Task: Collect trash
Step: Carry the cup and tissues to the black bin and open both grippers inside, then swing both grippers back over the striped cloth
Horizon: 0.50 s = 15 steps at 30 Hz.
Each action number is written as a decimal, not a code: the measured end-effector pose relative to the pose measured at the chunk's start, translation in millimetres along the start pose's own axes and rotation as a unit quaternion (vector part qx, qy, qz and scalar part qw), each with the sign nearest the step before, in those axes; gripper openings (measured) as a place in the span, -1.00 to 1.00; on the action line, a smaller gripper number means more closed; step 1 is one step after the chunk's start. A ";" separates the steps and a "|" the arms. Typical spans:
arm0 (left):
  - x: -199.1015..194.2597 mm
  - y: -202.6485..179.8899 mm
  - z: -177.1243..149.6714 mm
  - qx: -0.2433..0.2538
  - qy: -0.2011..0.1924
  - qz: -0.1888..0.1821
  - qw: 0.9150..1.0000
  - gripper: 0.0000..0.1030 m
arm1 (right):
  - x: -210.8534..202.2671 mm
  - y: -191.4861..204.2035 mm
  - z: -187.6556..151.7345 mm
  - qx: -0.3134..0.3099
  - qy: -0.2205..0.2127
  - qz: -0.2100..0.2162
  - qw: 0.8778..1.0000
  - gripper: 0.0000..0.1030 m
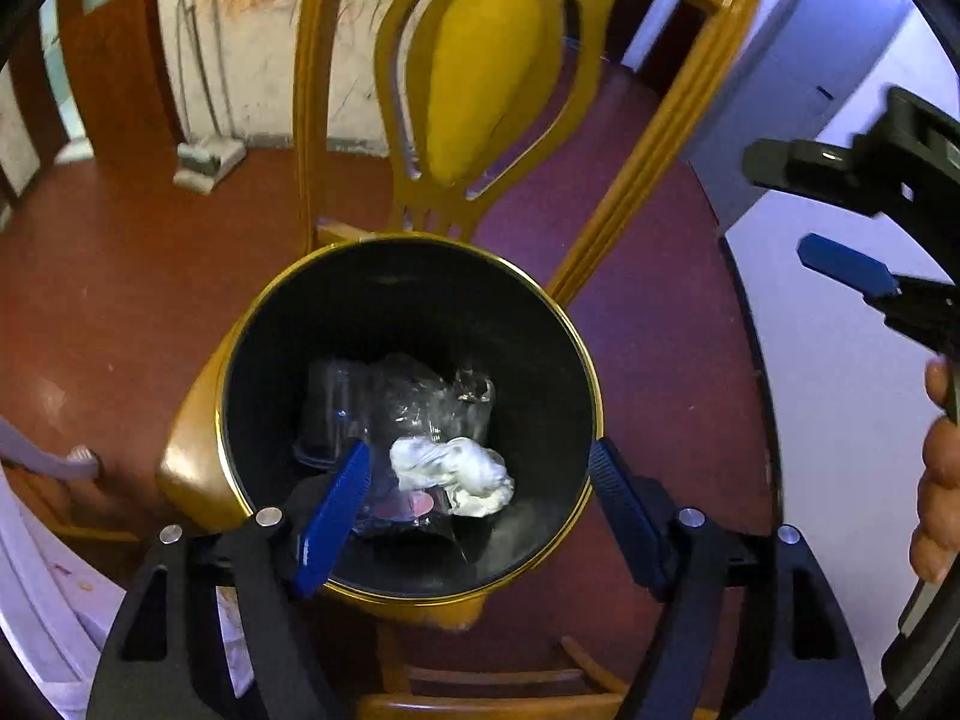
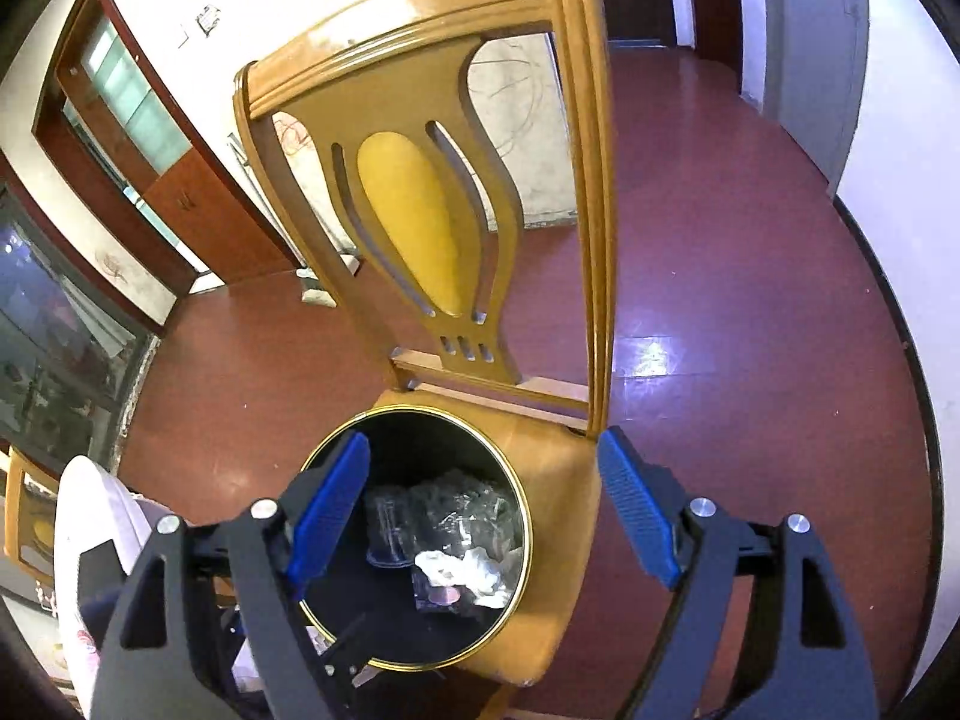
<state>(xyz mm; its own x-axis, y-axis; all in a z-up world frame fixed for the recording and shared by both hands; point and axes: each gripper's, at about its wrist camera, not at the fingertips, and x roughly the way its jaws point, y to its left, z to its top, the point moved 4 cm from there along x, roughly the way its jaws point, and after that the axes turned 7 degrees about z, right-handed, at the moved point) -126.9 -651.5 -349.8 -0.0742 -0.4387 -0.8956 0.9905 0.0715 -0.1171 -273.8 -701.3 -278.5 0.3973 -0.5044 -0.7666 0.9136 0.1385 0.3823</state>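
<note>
Left gripper is spread wide with nothing between its blue fingers, hovering above the mouth of the black bin. Bin has a gold rim and sits on the seat of a yellow wooden chair. Left finger's tip overlaps the bin's inside; right finger's tip sits on the rim's right edge in frame.

Inside the bin, between and just past the left gripper's fingers: a crumpled white tissue, closer to the left finger than the right. Beyond it, crumpled clear plastic. Touching the tissue on its near-left side is a small pinkish round thing; can't tell what it is.

Right gripper is also released, fingers far apart, empty. From its wrist camera the same bin lies under its left finger and the gap, while its right finger is over the chair seat, outside the rim. Tissue and clear plastic show between the fingers, nearer the left one.

In the left wrist view the right gripper appears far right of the left gripper's right finger, one blue pad visible, and the person's right hand holds it. Chair back rises beyond both sets of fingers. Red-brown floor all around.
</note>
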 end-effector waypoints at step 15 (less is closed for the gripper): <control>-110.0 93.1 -45.3 -0.070 -0.115 0.110 0.985 0.74 | -10.1 70.8 -16.6 -0.053 0.010 0.047 0.997 0.55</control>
<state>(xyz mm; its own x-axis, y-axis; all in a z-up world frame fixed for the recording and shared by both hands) -31.7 -556.0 -281.6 0.1841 -0.5892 -0.7867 0.9529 0.3033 -0.0042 -211.6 -672.2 -252.3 0.4822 -0.4674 -0.7410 0.8759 0.2742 0.3970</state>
